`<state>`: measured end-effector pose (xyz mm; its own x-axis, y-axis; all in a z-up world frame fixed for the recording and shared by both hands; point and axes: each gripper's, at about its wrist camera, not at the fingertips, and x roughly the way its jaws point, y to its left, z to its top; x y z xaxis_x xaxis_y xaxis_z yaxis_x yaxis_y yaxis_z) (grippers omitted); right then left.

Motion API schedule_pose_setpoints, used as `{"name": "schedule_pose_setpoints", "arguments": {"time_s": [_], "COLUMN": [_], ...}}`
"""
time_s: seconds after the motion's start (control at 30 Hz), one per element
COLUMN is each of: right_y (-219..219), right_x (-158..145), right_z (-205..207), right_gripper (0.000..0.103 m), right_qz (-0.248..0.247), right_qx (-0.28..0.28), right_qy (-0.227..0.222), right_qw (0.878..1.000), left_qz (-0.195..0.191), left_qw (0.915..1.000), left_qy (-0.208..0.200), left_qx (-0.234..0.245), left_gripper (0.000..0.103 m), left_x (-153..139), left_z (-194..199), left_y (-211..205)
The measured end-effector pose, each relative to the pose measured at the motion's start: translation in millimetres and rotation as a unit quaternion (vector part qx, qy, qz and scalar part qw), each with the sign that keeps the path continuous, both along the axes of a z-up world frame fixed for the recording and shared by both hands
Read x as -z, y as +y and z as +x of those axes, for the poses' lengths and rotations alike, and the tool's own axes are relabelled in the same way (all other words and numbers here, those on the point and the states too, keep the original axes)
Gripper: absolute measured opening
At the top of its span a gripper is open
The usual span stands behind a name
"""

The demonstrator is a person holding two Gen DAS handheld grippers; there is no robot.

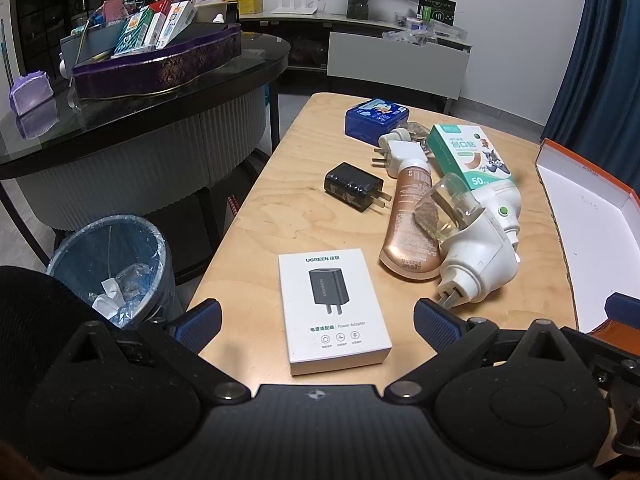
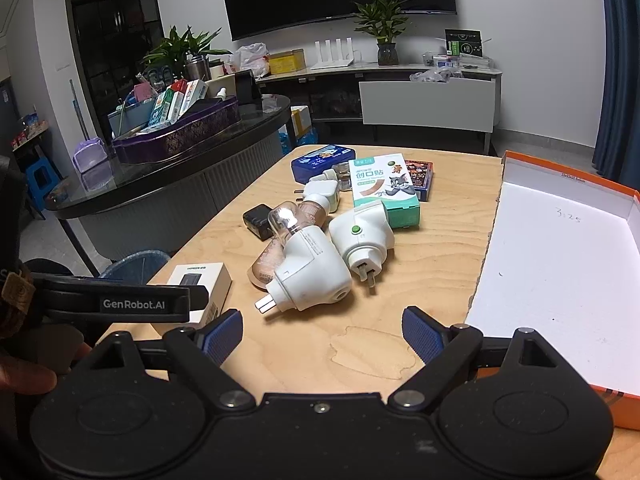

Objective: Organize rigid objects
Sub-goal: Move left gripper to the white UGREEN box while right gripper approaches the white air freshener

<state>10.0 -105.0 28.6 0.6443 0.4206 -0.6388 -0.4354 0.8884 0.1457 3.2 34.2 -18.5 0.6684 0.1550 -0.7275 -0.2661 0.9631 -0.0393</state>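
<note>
Both the left gripper (image 1: pixel 316 316) and right gripper (image 2: pixel 322 330) are held spread above the wooden table (image 1: pixel 280 216), the white adapter box (image 1: pixel 334 310) being framed between the left fingers.

On the wooden table (image 2: pixel 424 264), 2 white plug-in vaporizers (image 2: pixel 310 266) (image 2: pixel 362 236) are counted, along with 1 black charger (image 1: pixel 354 187), 1 white plug adapter (image 1: pixel 394 152), 1 white adapter box (image 1: pixel 334 308), 1 bronze tube (image 1: pixel 410 220), 1 green bandage box (image 2: pixel 384 188), 1 blue tin (image 1: pixel 376 120), 1 dark card pack (image 2: pixel 418 178) and 1 open orange tray (image 2: pixel 560 264). 1 bin (image 1: pixel 112 268) is seen beside it.
</note>
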Motion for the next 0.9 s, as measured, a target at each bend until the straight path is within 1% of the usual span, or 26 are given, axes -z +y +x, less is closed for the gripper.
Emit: {"name": "schedule_pose_setpoints", "arguments": {"time_s": [0.53, 0.77, 0.87, 0.9], "right_y": [1, 1, 3, 4], "right_x": [2, 8, 12, 12], "right_z": [0, 5, 10, 12], "right_gripper": [0.102, 0.102, 0.102, 0.102], "right_qz": [0.0, 0.005, 0.007, 0.01], "right_qx": [-0.001, 0.007, 0.013, 0.015], "right_qy": [0.003, 0.009, 0.018, 0.022], "right_qw": [1.0, 1.0, 1.0, 1.0], "left_qz": [-0.006, -0.009, 0.002, 0.004], "left_qw": [0.9999, 0.9997, 0.9999, 0.9999], "left_qy": [0.011, 0.011, 0.009, 0.012], "left_qx": [-0.007, -0.018, -0.011, -0.007], "left_gripper": [0.103, 0.103, 0.103, 0.096], "left_x": [8, 18, 24, 27], "left_z": [2, 12, 19, 21], "left_y": [5, 10, 8, 8]}}
